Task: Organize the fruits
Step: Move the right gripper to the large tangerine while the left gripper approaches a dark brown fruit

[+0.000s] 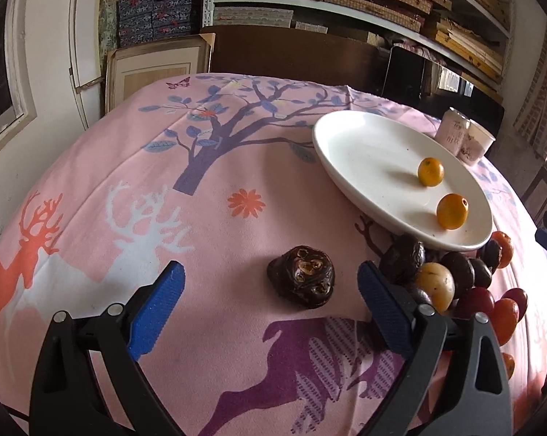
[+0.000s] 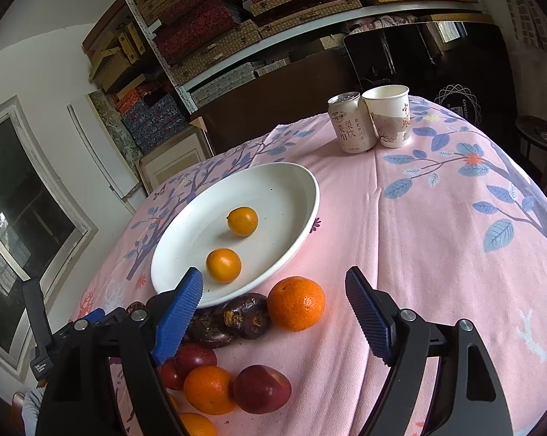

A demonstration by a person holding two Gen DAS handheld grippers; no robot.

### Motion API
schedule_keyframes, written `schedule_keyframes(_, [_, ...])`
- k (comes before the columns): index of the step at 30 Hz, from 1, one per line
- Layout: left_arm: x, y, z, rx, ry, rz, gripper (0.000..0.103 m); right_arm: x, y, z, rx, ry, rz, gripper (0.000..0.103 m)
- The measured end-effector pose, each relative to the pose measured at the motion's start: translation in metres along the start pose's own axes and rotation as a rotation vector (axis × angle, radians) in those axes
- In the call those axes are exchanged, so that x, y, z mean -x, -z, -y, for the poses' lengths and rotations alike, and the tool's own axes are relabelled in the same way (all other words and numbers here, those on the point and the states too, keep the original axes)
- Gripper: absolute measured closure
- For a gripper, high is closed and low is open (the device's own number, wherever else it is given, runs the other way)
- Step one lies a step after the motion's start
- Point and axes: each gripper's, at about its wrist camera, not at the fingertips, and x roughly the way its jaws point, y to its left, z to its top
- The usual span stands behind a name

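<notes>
Tablecloth [image 1: 237,167], pink and printed with deer and a branching tree, covers the whole work surface. On it sits an oval white plate [image 1: 364,145] holding 2 small orange fruits: one nearer the middle [image 1: 430,171], the other [image 1: 452,211] closer to the plate's near rim, the 2 apart from each other. Behind the plate stand a drink can [image 2: 349,123] and a paper cup [image 2: 389,116], touching side by side.

Left gripper [image 1: 270,283] stands wide open, its blue pads either side of a single dark, wrinkled fruit [image 1: 302,277] that lies alone on the cloth; neither pad touches it. Just beside its right pad lies a heap of fruit [image 1: 455,276] against the plate's near edge: dark ones, a yellowish one, red ones and orange ones.

Right gripper [image 2: 273,290] is also open and holds nothing. Between and below its pads, in the right wrist view, lies a larger orange [image 2: 296,303] next to 2 dark fruits [image 2: 246,314] tucked under the plate's rim. Nearer the camera sit red fruits [image 2: 262,388] and another orange [image 2: 209,389], touching.
</notes>
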Motion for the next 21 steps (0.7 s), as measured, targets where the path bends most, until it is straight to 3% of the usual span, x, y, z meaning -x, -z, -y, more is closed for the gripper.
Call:
schedule_keyframes(7, [-0.01, 0.0, 0.004, -0.013, -0.023, -0.038, 0.009, -0.005, 0.002, -0.001, 0.002, 0.016, -0.022, 0.017])
schedule_keyframes(14, [-0.022, 0.0, 0.002, -0.002, -0.031, -0.101, 0.007, -0.023, 0.013, -0.004, 0.049, 0.044, -0.119, 0.018])
schedule_keyframes(17, [-0.025, 0.0, 0.003, -0.005, -0.038, -0.114, 0.005, -0.031, 0.016, 0.0, 0.037, 0.034, -0.16, 0.027])
schedule_keyframes(19, [-0.027, 0.001, 0.004, -0.009, -0.04, -0.125, 0.005, -0.035, 0.017, 0.002, 0.024, 0.015, -0.182, 0.045])
schedule_keyframes(21, [-0.028, 0.001, 0.004, -0.012, -0.043, -0.134, 0.005, -0.038, 0.018, 0.004, 0.013, 0.005, -0.195, 0.05])
